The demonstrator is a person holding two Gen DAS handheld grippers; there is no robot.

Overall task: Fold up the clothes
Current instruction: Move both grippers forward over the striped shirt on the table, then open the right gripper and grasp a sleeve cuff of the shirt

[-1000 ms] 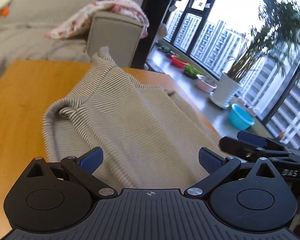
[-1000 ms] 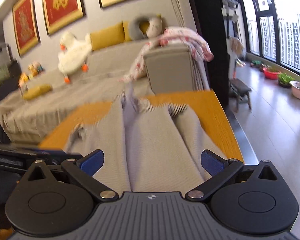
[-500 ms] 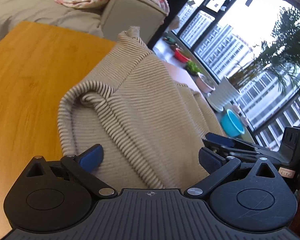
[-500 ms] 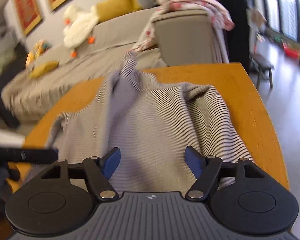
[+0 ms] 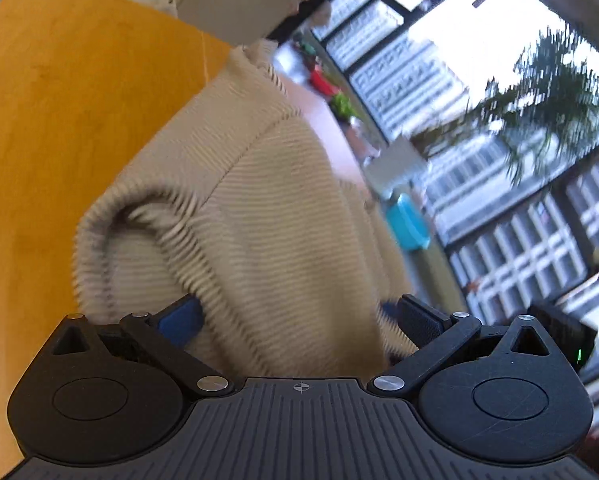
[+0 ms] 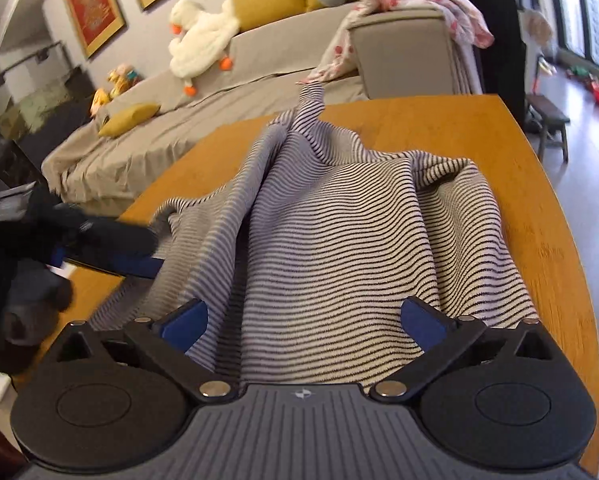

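With both sets of blue pads spread wide, neither gripper clamps anything. Right gripper [image 6: 303, 320]: jaws opening, striped garment [image 6: 339, 240] lies betw. the fingers [image 6: 185, 320] and runs straight ahead of them, but pads don't press on it. Cloth is rumpled, one ridge rising just beyond the left finger, a thin peak sticking up at the far end. It rests on the wooden table [image 6: 539, 208], bare wood showing to the right of the right finger and past the cloth. Off to the left of the fingers, the left gripper's blue tip meets the garment's edge; pic is blurred there, so probably touching, can't be sure.

Left gripper [image 5: 299, 320]: jaws wide apart, garment bunched betw. the fingers and humped up ahead of them, a rolled hem curling just past the left finger. Table wood lies left of it.

Farther off: grey sofa [image 6: 259, 68], white plush duck [image 6: 199, 40], windows [image 5: 499, 140] to the right.
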